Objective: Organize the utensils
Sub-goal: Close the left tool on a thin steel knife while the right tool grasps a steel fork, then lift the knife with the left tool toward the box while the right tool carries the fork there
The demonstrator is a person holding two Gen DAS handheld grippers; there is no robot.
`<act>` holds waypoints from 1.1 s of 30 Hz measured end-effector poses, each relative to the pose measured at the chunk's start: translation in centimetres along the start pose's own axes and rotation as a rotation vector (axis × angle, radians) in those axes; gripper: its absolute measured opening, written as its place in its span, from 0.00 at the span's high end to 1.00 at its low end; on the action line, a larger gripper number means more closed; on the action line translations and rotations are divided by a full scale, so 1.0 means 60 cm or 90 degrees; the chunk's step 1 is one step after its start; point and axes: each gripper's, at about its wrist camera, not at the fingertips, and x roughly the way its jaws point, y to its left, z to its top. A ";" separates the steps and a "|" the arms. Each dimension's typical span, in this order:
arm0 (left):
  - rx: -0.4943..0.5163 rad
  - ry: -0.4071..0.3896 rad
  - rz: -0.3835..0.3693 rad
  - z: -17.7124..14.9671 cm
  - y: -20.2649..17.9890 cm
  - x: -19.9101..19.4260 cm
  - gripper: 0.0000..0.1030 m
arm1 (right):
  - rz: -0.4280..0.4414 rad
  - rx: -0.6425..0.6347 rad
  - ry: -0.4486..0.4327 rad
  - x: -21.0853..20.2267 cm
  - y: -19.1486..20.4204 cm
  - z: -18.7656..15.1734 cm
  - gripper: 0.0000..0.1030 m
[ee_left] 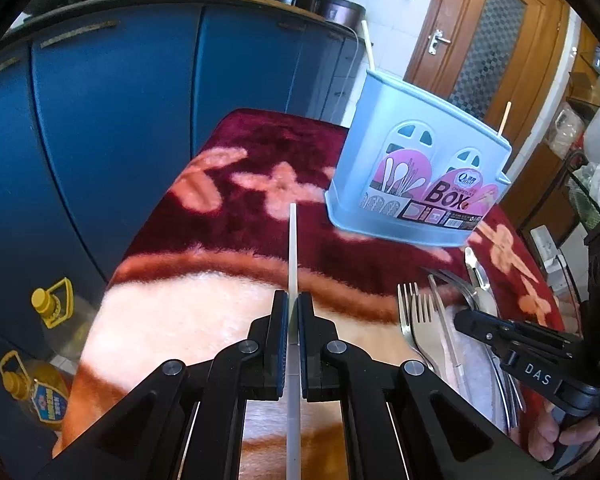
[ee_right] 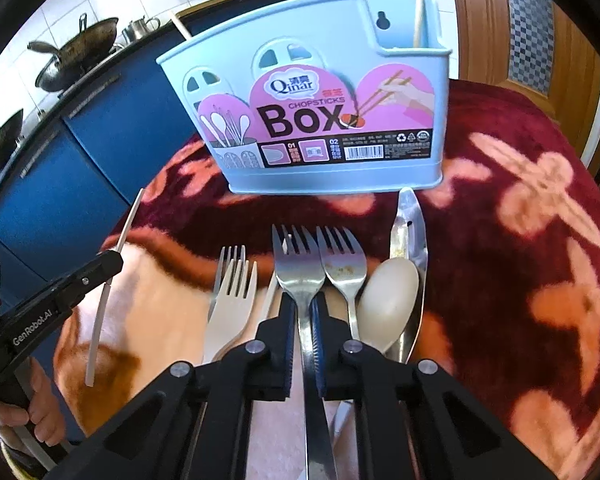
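My left gripper (ee_left: 293, 300) is shut on a thin white chopstick (ee_left: 293, 248), held above the red floral cloth (ee_left: 260, 152); it also shows at the left of the right wrist view, left gripper (ee_right: 112, 258) with chopstick (ee_right: 128, 220). My right gripper (ee_right: 303, 300) is shut on the handle of a steel fork (ee_right: 298, 264) lying in a row of utensils. Beside it lie a second steel fork (ee_right: 342, 260), a pale wooden fork (ee_right: 234, 300), a beige spoon (ee_right: 388, 300) and a steel utensil (ee_right: 410, 224). The light-blue chopsticks box (ee_right: 312, 92) stands upright just behind them with a wooden chopstick (ee_right: 419, 4) in its right compartment.
Blue cabinets (ee_left: 100, 120) run along the table's far and left sides. Oil bottles (ee_left: 48, 396) stand on the floor at the left. Woks (ee_right: 80, 52) sit on the counter. A wooden door (ee_left: 488, 40) is at the back right. A person's hand (ee_right: 40, 412) grips the left tool.
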 end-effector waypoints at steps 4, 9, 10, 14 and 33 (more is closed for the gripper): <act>0.002 -0.007 0.000 0.001 -0.002 -0.008 0.96 | 0.031 0.014 -0.009 -0.013 -0.005 -0.004 0.91; 0.005 -0.018 -0.003 0.002 -0.007 -0.020 0.96 | 0.071 0.020 -0.036 -0.043 -0.007 -0.009 0.91; 0.006 -0.020 -0.004 0.002 -0.008 -0.022 0.96 | 0.082 0.022 -0.043 -0.051 -0.008 -0.010 0.91; 0.008 -0.032 -0.017 0.005 -0.017 -0.036 0.96 | 0.120 0.034 -0.074 -0.081 -0.013 -0.011 0.91; 0.035 -0.126 -0.102 0.047 -0.087 -0.111 0.96 | 0.165 0.054 -0.228 -0.169 -0.032 0.010 0.91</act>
